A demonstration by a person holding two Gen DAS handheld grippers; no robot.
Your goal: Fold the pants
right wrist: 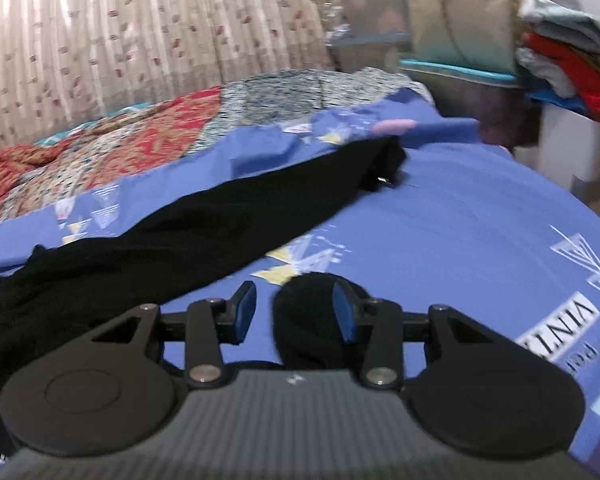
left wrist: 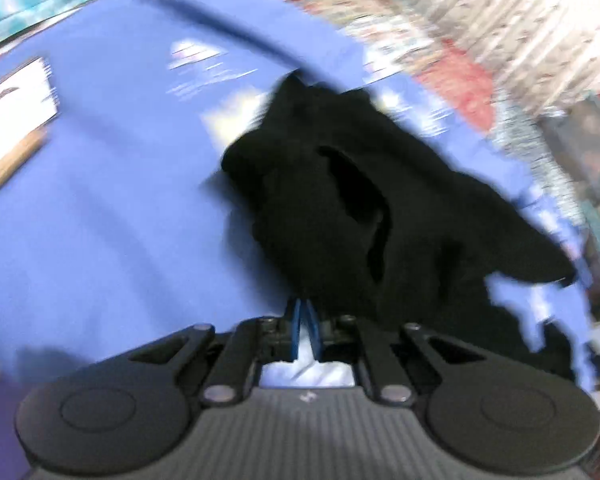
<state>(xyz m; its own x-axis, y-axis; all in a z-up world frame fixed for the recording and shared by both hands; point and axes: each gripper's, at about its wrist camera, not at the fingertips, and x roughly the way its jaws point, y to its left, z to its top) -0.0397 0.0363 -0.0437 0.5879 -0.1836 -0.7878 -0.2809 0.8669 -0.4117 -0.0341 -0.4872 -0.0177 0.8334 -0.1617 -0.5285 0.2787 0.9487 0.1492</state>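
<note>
While the left gripper [left wrist: 305, 312] is pinched tight on the black pants [left wrist: 352, 200], the right gripper [right wrist: 296, 312] stands spread — a fold of cloth between its pads. Pants trail across the blue bedsheet [right wrist: 460, 232] toward its far edge.

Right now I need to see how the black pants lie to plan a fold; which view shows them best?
The right wrist view: the black pants stretch in a long strip across the blue sheet, sharply enough to trace. The left wrist view shows them bunched and motion-blurred.
</note>
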